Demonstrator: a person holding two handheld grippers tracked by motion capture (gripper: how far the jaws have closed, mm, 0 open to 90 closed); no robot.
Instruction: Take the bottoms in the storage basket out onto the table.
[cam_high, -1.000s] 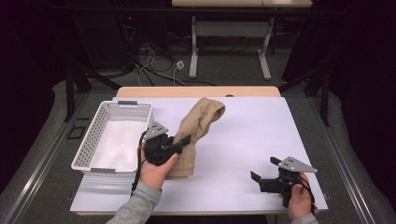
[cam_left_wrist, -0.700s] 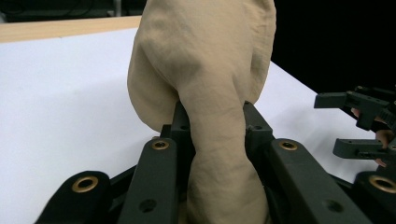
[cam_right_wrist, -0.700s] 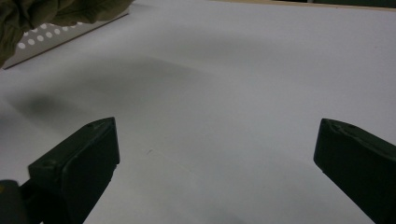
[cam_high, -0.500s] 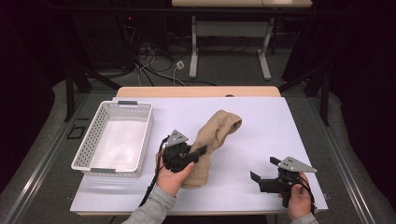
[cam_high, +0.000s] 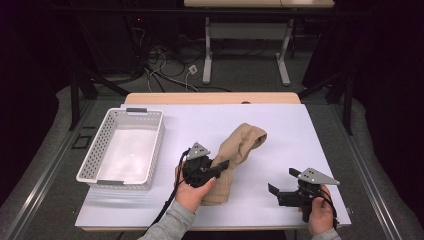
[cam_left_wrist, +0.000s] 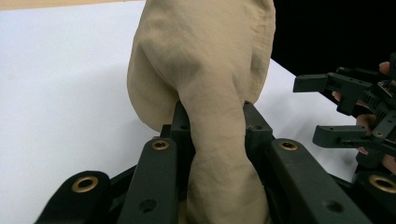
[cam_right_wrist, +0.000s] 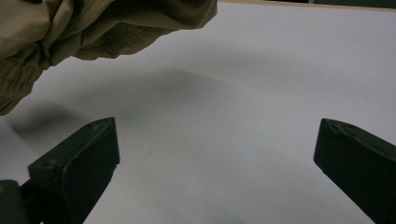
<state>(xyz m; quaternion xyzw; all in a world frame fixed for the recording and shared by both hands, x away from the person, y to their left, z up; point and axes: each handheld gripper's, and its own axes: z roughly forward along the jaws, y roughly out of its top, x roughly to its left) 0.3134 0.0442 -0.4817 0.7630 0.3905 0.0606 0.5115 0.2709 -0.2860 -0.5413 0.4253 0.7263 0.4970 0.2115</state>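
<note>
The white rectangular table surface (cam_high: 310, 135) is occupying the middle of the high view. The white perforated plastic basket (cam_high: 100, 150) is sitting at centre-left. The tan crumpled cloth garment (cam_high: 235, 150) is lying just right of centre, its lower end clamped in the left gripper (cam_high: 220, 165). The left gripper view is showing both jaws pressing the fabric (cam_left_wrist: 219, 140). The right gripper (cam_high: 284, 182) is resting at lower right, jaws standing wide apart over bare table.

In the left gripper view, the tan cloth (cam_left_wrist: 205, 88) runs off the top edge, and its lower part disappears between the left claw's (cam_left_wrist: 212, 119) jaws. In the right gripper view, the cloth (cam_right_wrist: 93, 28) is cut off at the top left corner. In the high view, the left hand (cam_high: 192, 192) covers the cloth's end nearest the bench's front edge.
</note>
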